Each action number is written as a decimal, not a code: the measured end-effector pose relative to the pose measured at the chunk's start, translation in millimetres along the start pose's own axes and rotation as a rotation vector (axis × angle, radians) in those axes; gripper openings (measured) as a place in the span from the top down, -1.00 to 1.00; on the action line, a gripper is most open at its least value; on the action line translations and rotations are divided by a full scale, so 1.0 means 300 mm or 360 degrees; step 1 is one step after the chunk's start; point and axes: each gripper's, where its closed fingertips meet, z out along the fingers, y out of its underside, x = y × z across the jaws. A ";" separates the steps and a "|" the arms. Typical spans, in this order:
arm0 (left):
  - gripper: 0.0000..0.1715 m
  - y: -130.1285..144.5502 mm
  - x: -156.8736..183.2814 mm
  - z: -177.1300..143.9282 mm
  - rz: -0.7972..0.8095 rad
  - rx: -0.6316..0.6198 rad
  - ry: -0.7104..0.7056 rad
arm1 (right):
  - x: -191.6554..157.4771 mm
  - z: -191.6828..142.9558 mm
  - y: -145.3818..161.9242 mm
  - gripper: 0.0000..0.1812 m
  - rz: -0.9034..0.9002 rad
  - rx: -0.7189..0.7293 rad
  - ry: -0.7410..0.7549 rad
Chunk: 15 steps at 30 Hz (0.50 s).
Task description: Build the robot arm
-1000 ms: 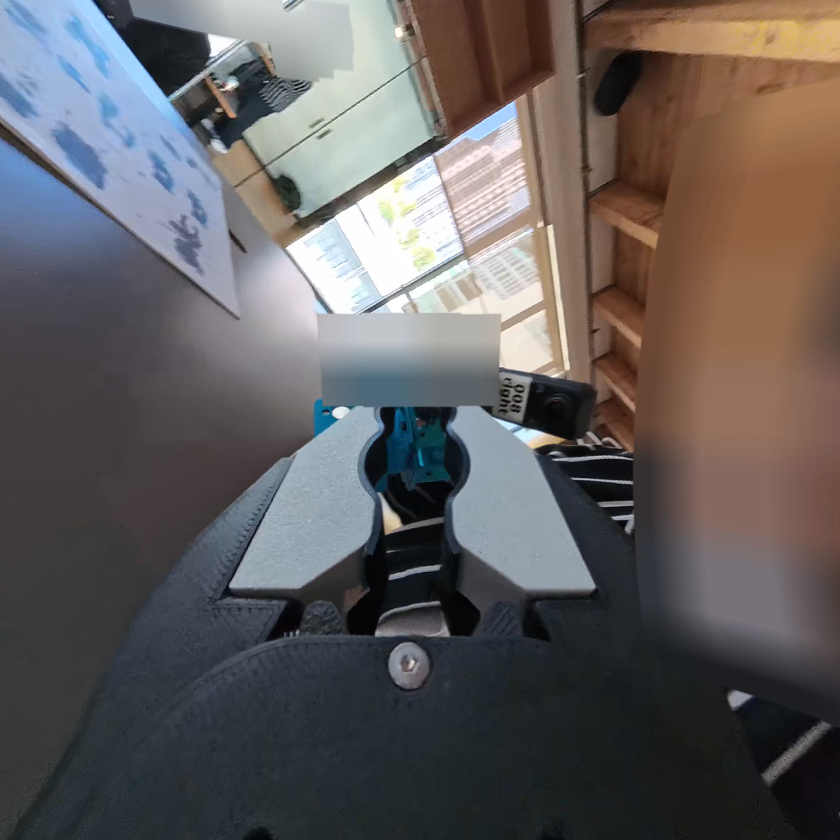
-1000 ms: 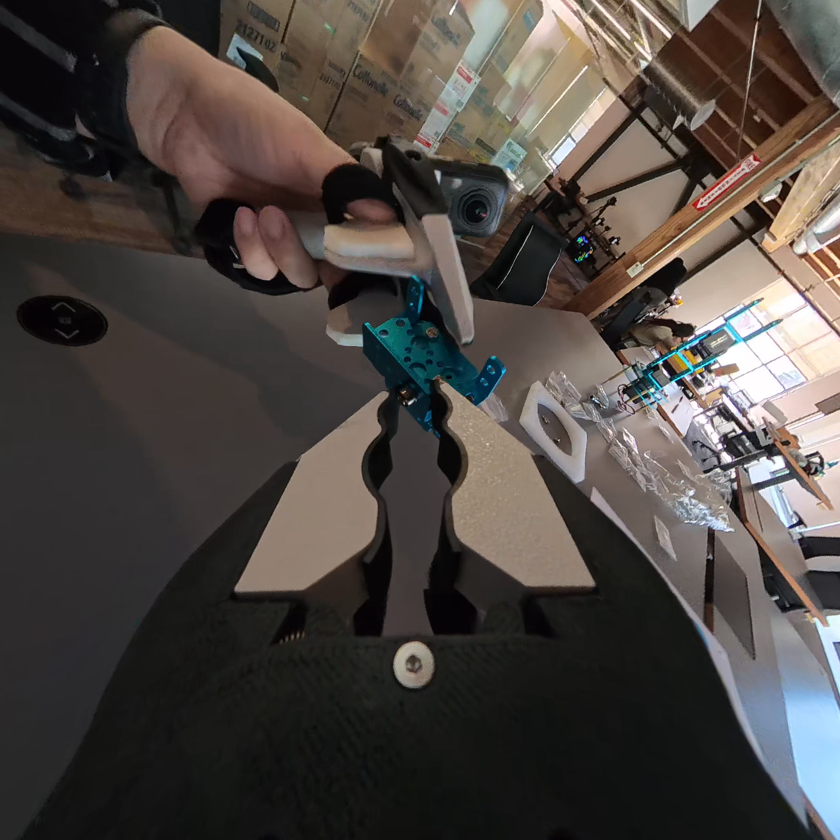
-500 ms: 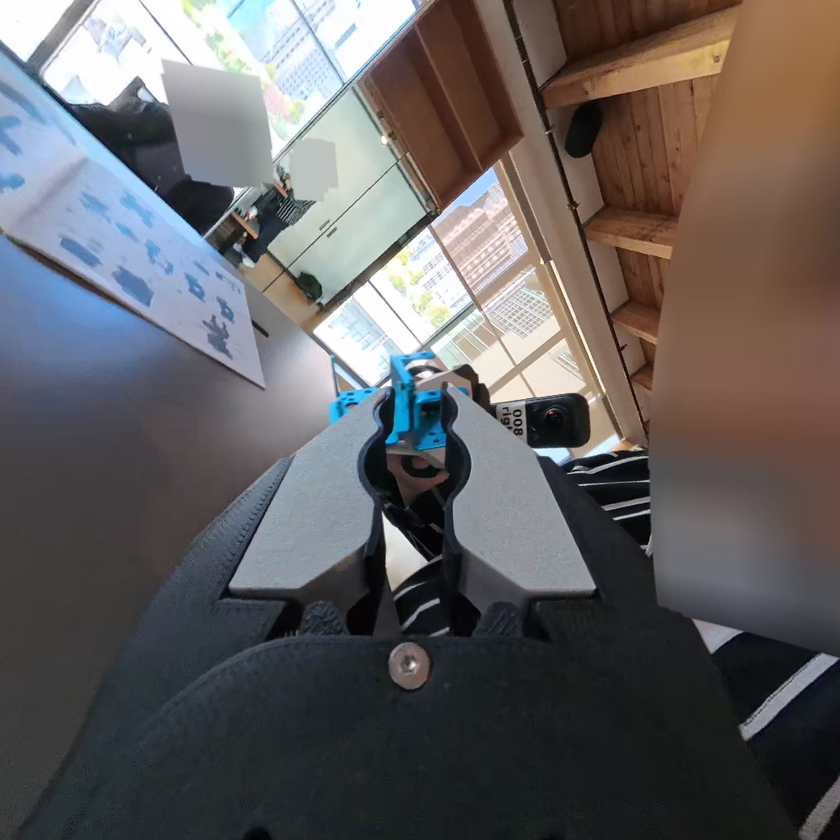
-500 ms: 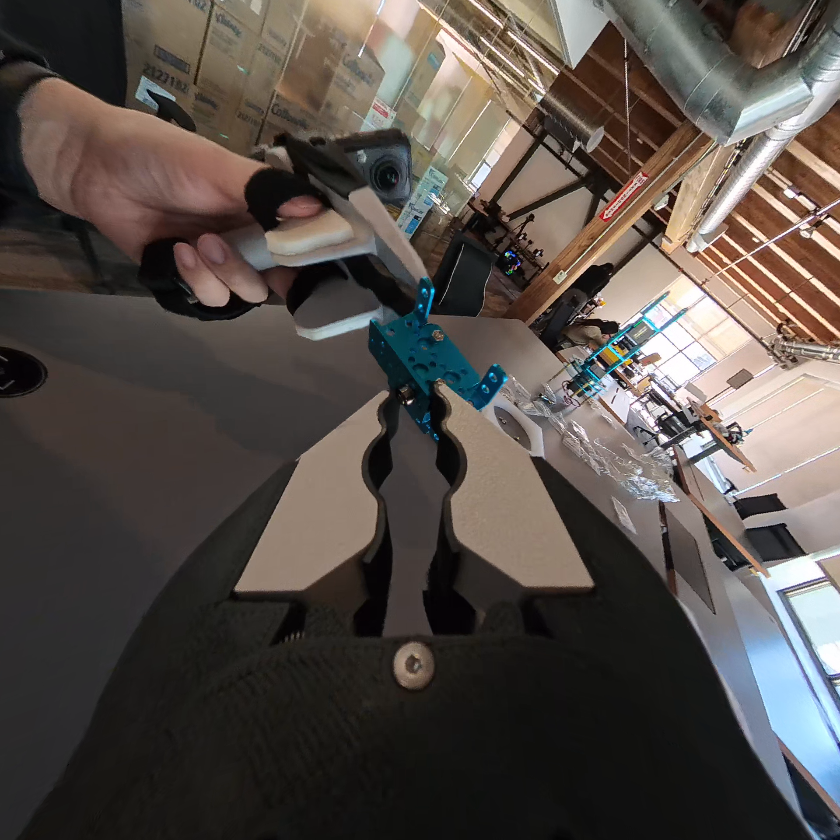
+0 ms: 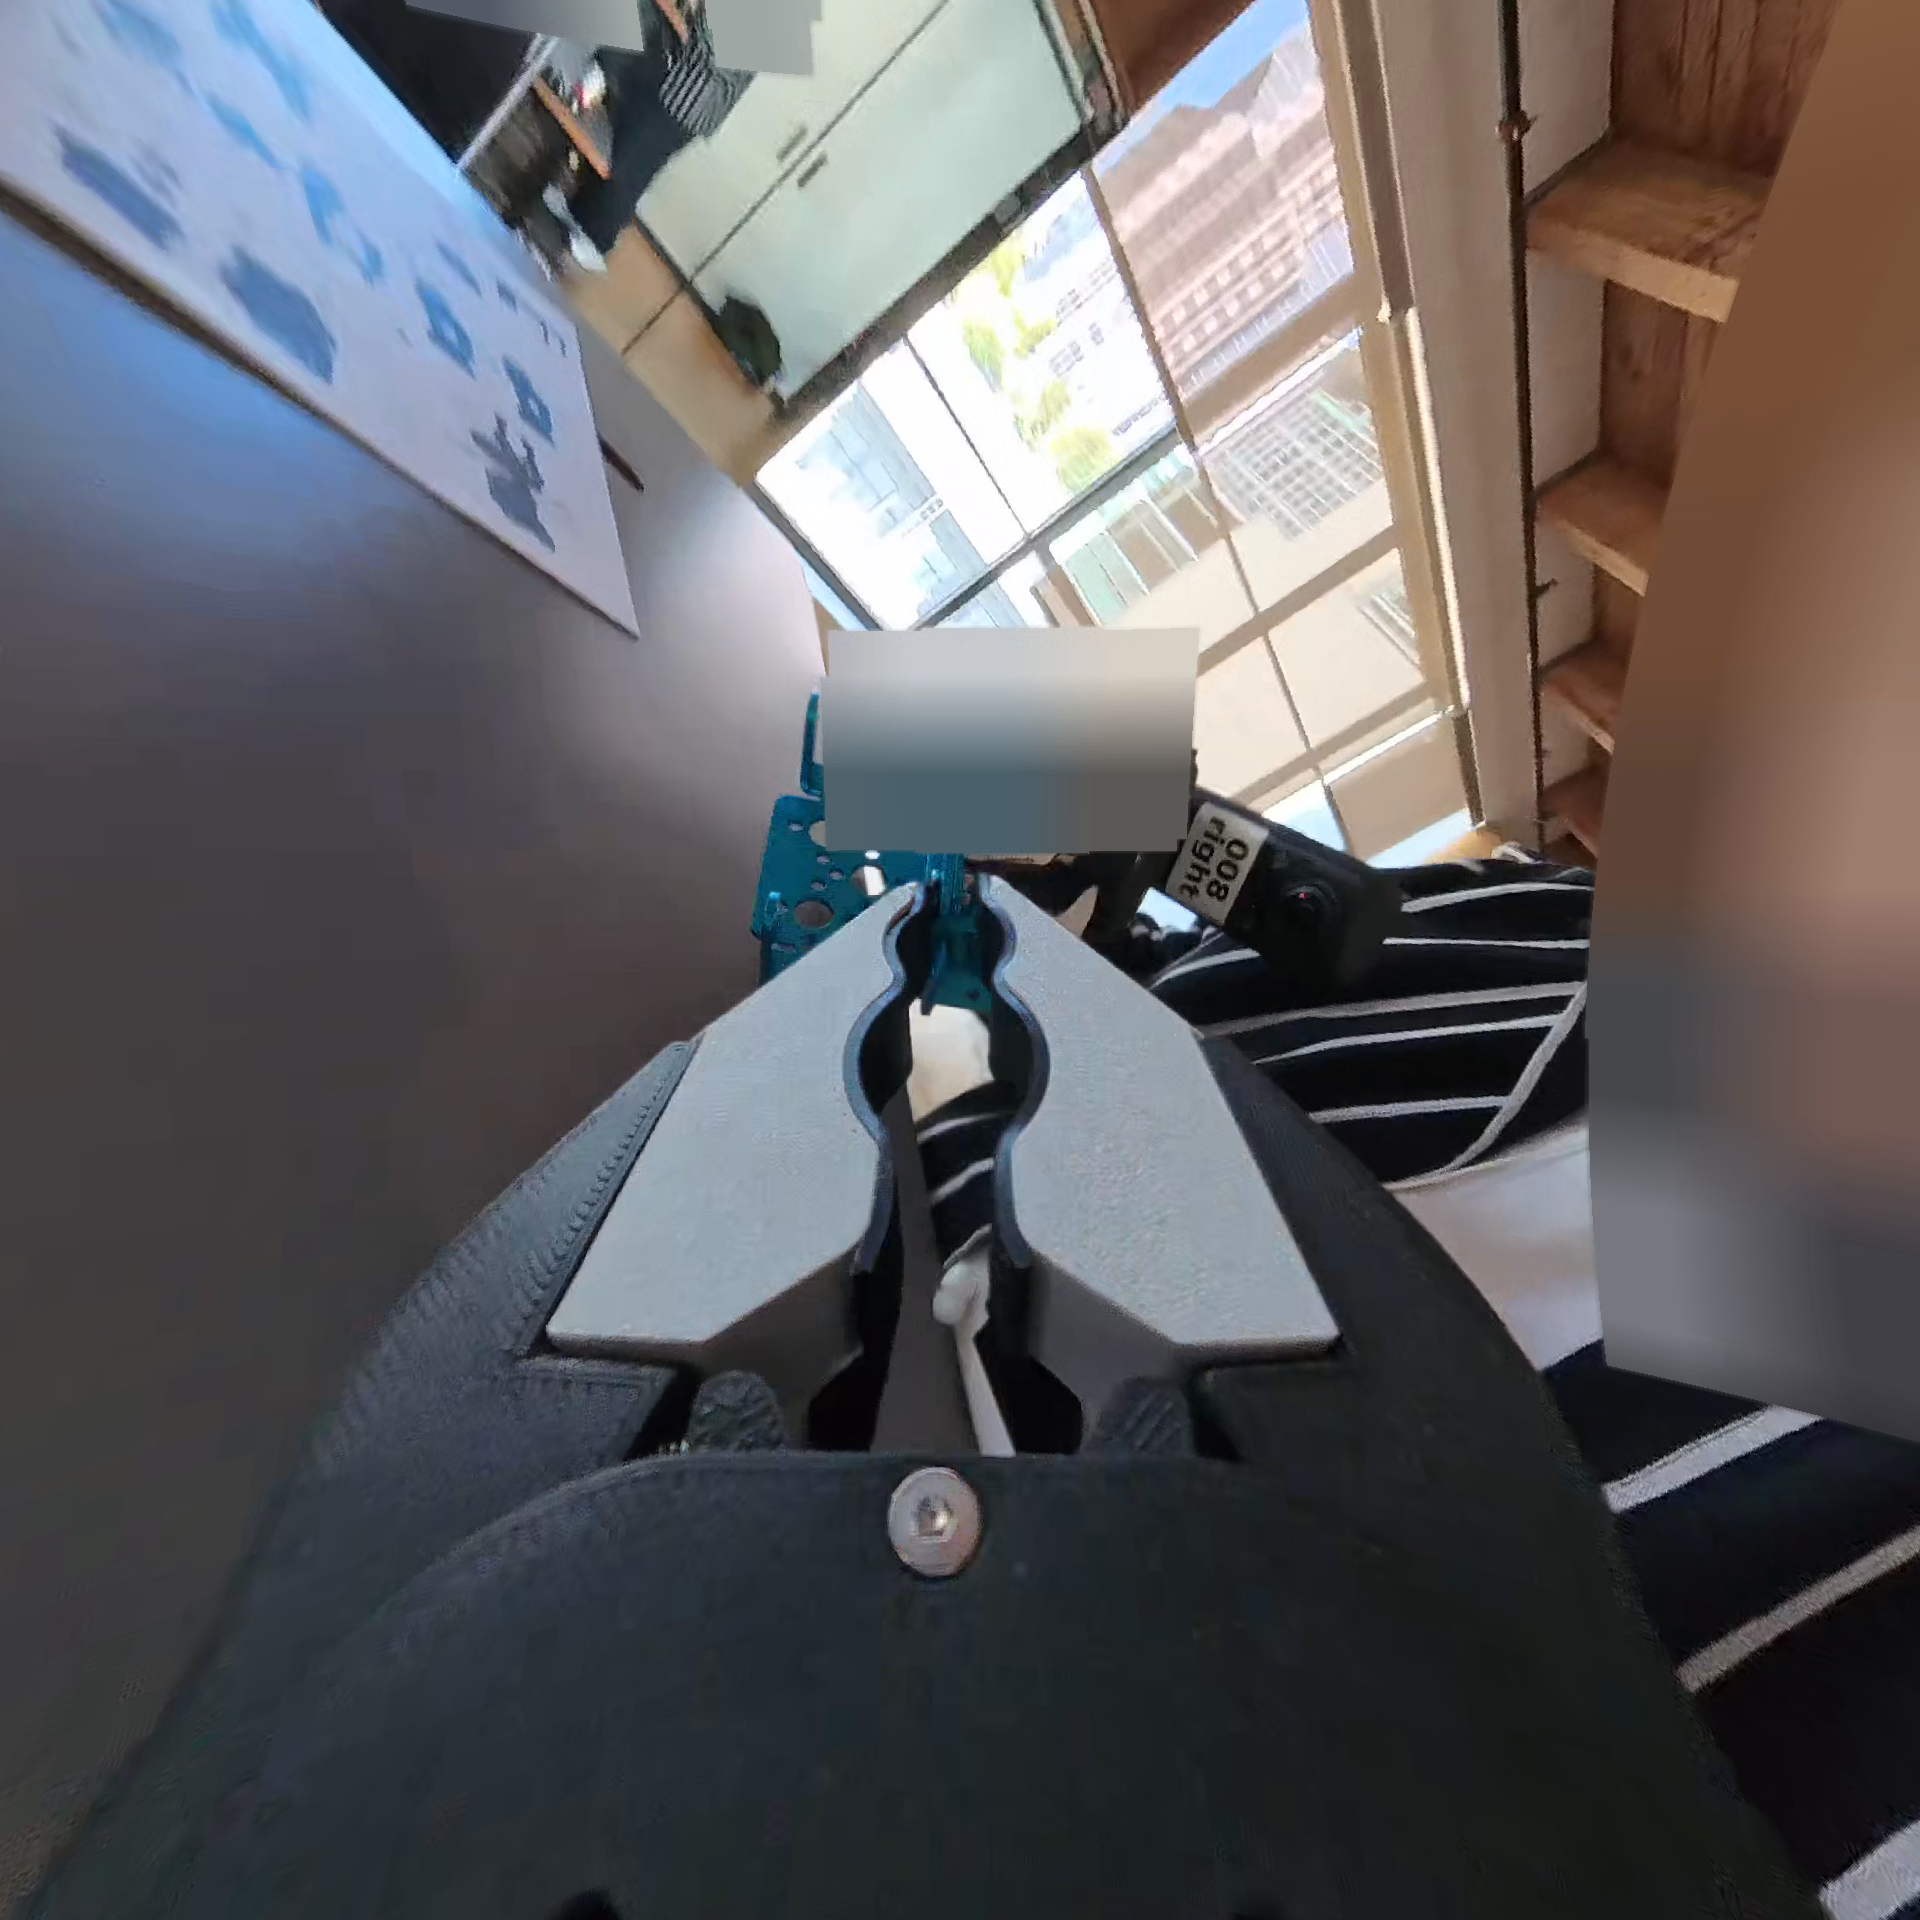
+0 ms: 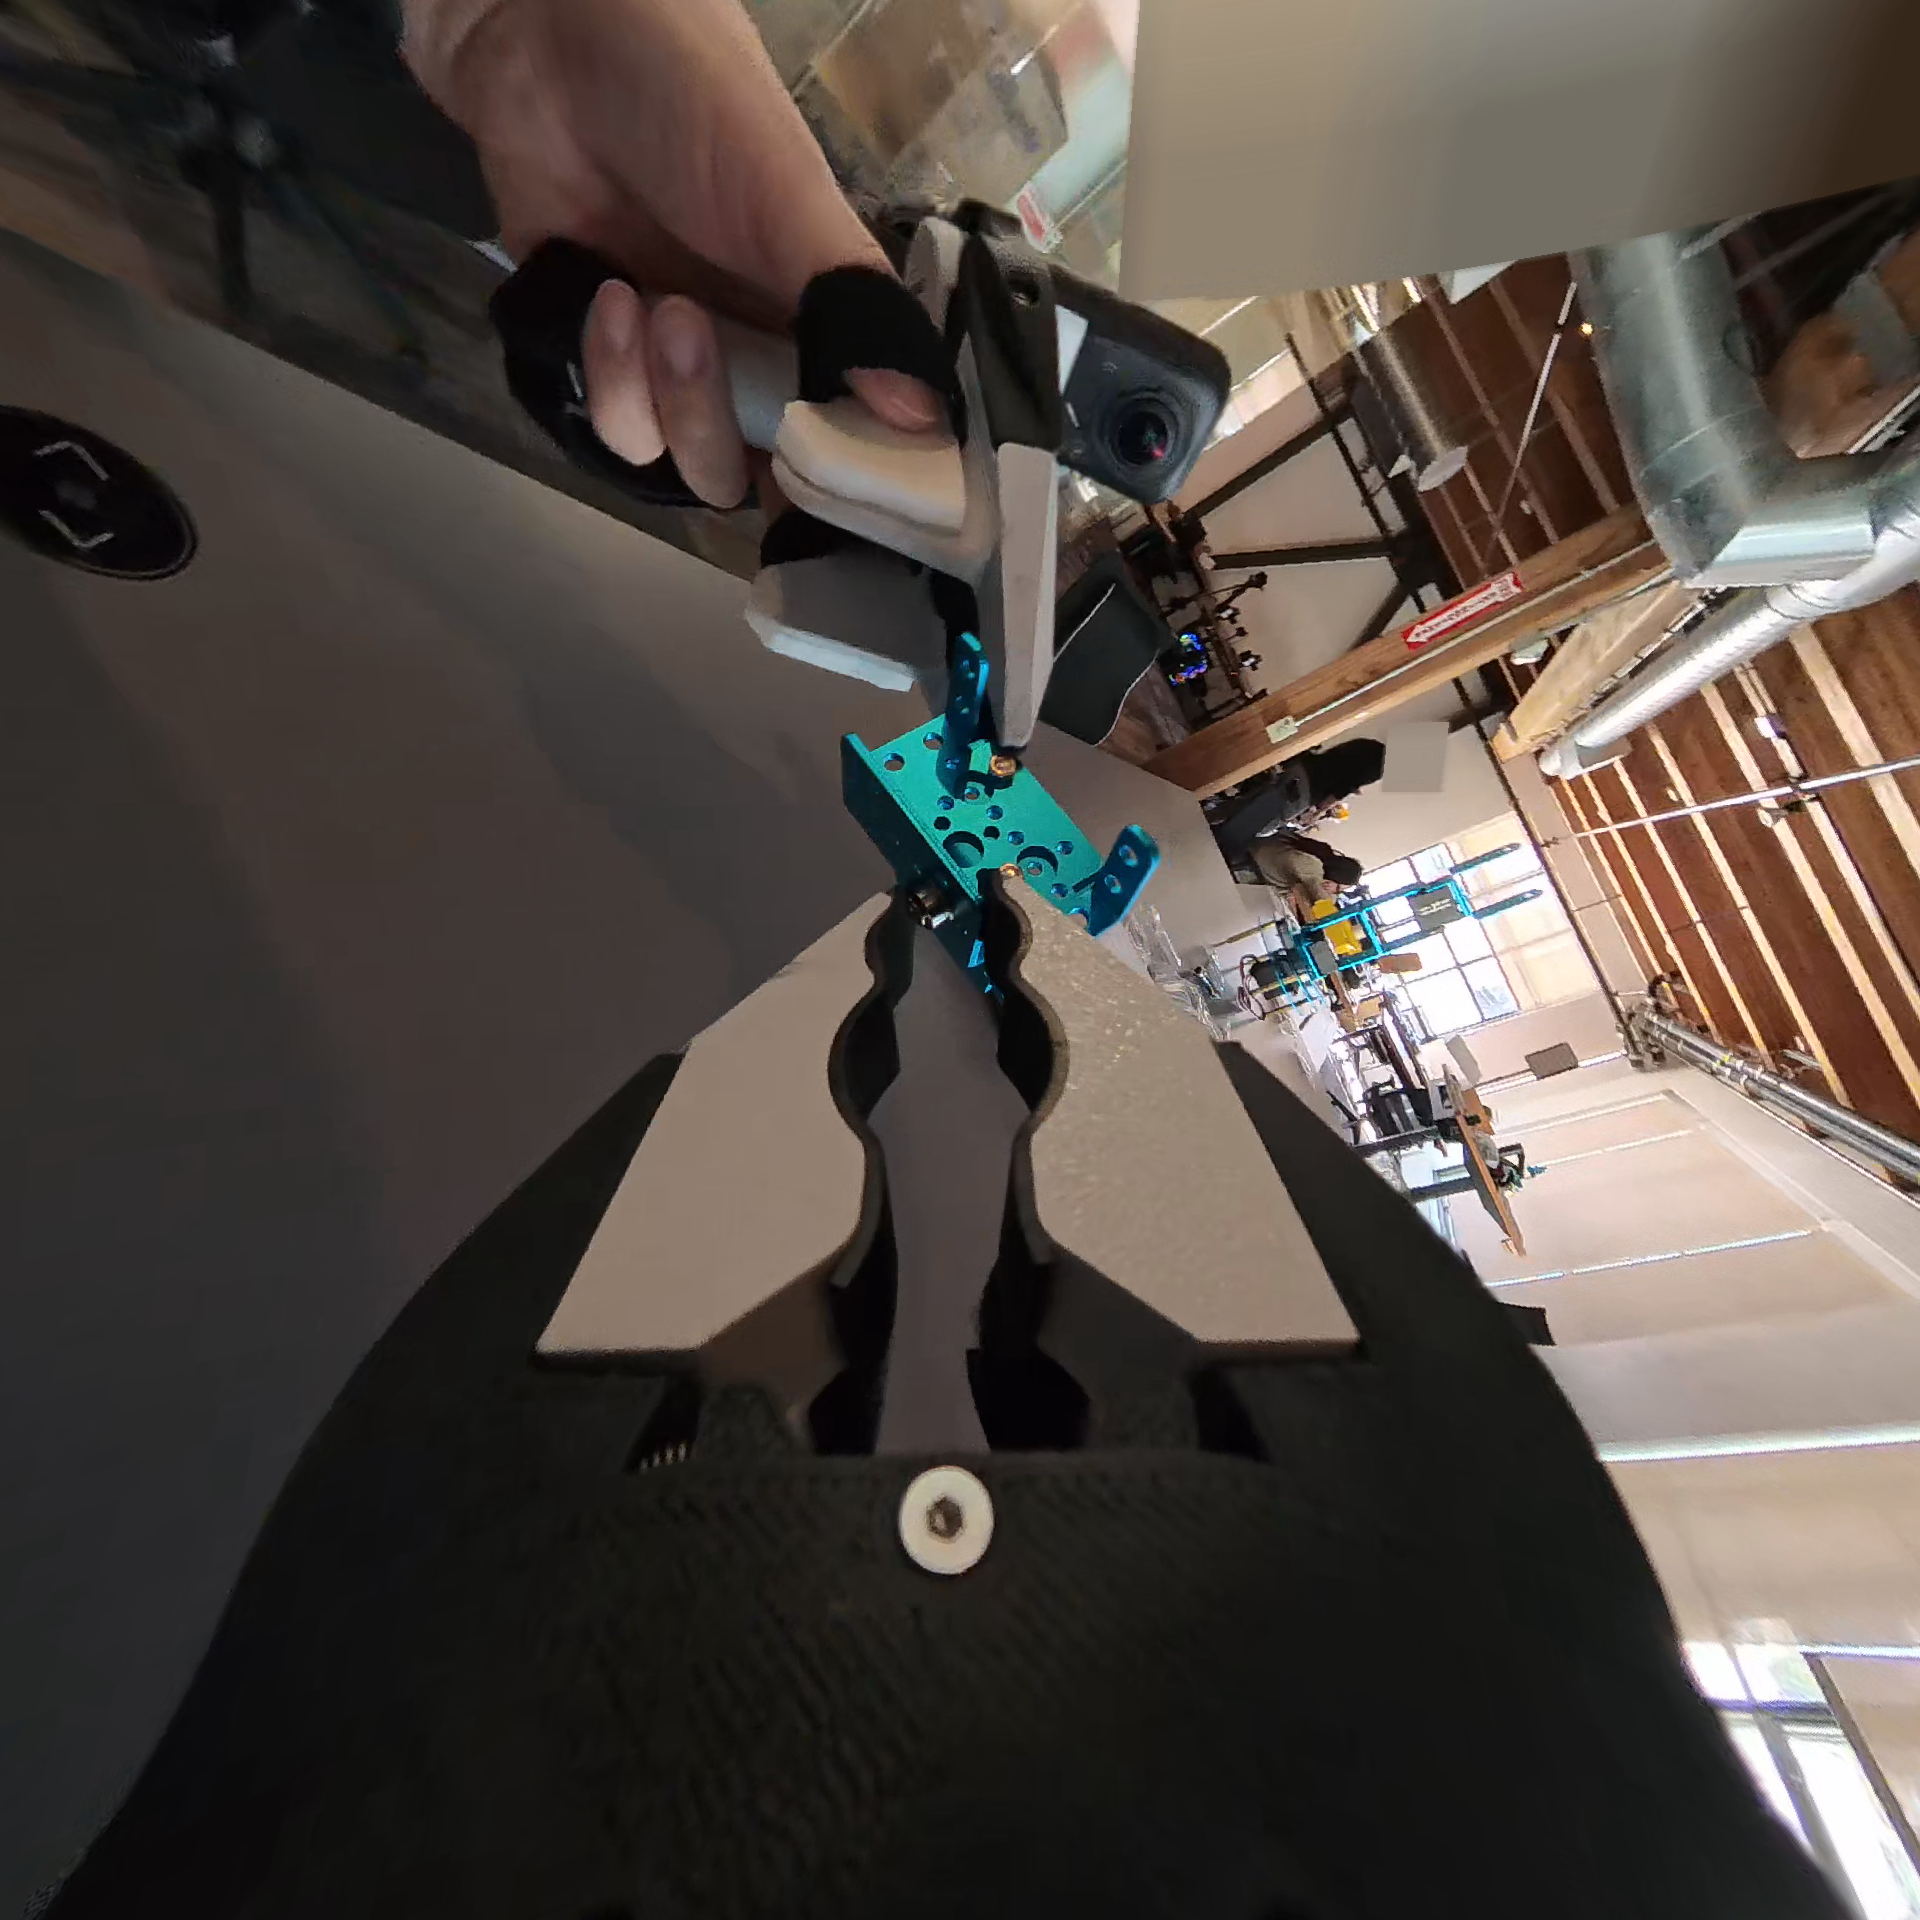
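Your right gripper [image 6: 951, 899] sits at the centre of the right wrist view, its jaws clenched on the near edge of a teal metal bracket [image 6: 987, 821]. The bracket is a perforated plate with small upturned tabs, held in the air above the grey bench [image 6: 312, 883] that fills the left of that frame. At the upper centre, your left gripper [image 6: 1013, 727] comes down onto the bracket's far side, held by your hand [image 6: 665, 208] in a black fingerless glove. Its pale tip meets a small brass fastener on the plate.

In the left wrist view, your left gripper [image 5: 951, 894] is at the centre with its jaws drawn nearly together on a thin upright tab of the same bracket [image 5: 805, 904], which shows just left of the tips. Much of the bracket there is covered by a blurred patch above it, so its far end cannot be made out. A black camera [image 5: 1309, 904] on the other gripper shows at centre right, against a dark striped sleeve [image 5: 1455, 1039].

A white sheet with blue shapes [image 5: 312, 260], motion-blurred, lies on the bench at the upper left. The right edge of that frame is blurred out entirely.
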 end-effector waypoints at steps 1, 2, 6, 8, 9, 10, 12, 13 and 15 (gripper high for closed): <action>0.94 0.007 -0.010 -0.001 -0.0003 -0.0031 -0.0016 | -0.004 0.002 0.006 0.87 -0.0009 -0.0018 -0.0016; 0.95 0.012 -0.021 -0.002 0.0000 -0.0051 -0.0040 | -0.010 0.005 0.012 0.87 -0.0003 -0.0032 -0.0041; 0.98 0.047 -0.069 -0.009 0.0038 -0.0167 -0.0149 | -0.059 0.021 0.037 0.86 0.0195 -0.0042 -0.0201; 0.98 0.068 -0.102 -0.011 -0.0021 -0.0217 -0.0183 | -0.096 0.030 0.056 0.86 0.0291 -0.0056 -0.0286; 0.98 0.075 -0.119 -0.010 -0.0085 -0.0223 -0.0178 | -0.108 0.033 0.059 0.86 0.0311 -0.0049 -0.0303; 0.98 0.083 -0.139 -0.009 -0.0149 -0.0234 -0.0178 | -0.120 0.035 0.052 0.79 0.0322 -0.0022 -0.0319; 0.98 0.106 -0.181 -0.008 -0.0228 -0.0279 -0.0208 | -0.135 0.039 0.033 0.64 0.0328 0.0020 -0.0344; 0.98 0.118 -0.193 -0.005 -0.0256 -0.0301 -0.0213 | -0.147 0.042 0.027 0.60 0.0329 0.0030 -0.0381; 0.98 0.134 -0.187 0.007 -0.0289 -0.0333 -0.0170 | -0.175 0.063 0.040 0.52 0.0363 -0.0013 -0.0460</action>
